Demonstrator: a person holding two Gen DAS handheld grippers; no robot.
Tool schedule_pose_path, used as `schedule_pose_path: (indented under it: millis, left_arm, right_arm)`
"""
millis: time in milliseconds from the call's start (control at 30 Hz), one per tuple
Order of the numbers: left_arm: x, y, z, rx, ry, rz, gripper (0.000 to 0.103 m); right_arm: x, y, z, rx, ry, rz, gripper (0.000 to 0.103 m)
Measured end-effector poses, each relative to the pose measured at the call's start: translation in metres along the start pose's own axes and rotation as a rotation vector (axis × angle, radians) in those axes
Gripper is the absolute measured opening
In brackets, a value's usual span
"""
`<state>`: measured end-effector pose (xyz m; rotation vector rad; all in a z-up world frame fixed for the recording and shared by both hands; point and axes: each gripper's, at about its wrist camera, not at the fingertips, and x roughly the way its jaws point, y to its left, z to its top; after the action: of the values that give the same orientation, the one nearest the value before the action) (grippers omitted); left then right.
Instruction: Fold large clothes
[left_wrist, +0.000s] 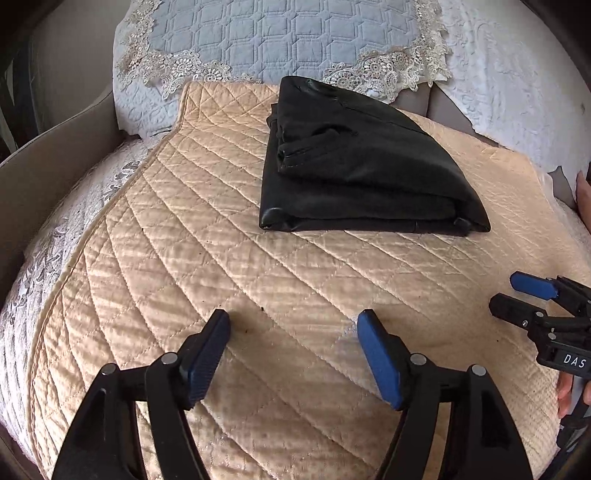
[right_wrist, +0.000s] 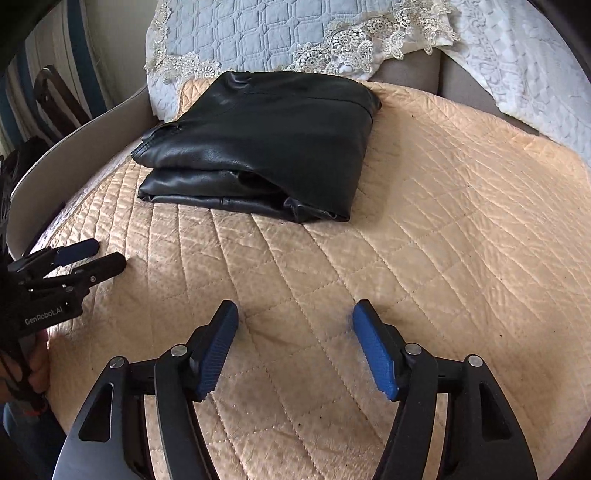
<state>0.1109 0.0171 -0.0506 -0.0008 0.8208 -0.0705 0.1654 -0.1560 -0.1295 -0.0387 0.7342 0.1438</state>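
A black leather-like garment (left_wrist: 362, 162) lies folded into a thick stack at the far side of a beige quilted cover (left_wrist: 229, 280). In the right wrist view the same folded garment (right_wrist: 266, 147) sits ahead and to the left. My left gripper (left_wrist: 293, 319) hovers over bare quilt well short of the stack, open, with nothing between its blue pads. My right gripper (right_wrist: 294, 310) is likewise open over bare quilt. Each gripper also shows in the other's view: the right gripper (left_wrist: 504, 293) at the right edge, the left gripper (right_wrist: 110, 254) at the left edge.
A pale blue quilted pillow with lace trim (left_wrist: 288, 40) and a white textured cover (left_wrist: 517, 85) lie behind the garment. A grey padded side rail (left_wrist: 55, 166) borders the left. A person's hand (right_wrist: 38, 360) holds the left gripper's handle.
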Motion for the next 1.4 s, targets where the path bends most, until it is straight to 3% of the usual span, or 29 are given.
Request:
schedule_pose_path:
  millis: [1400]
  left_arm:
    - [0.0015, -0.0003, -0.0009, 0.003, -0.001, -0.010, 0.079]
  right_arm:
    - [0.0004, 0.0009, -0.0005, -0.001, -0.005, 0.001, 0.068]
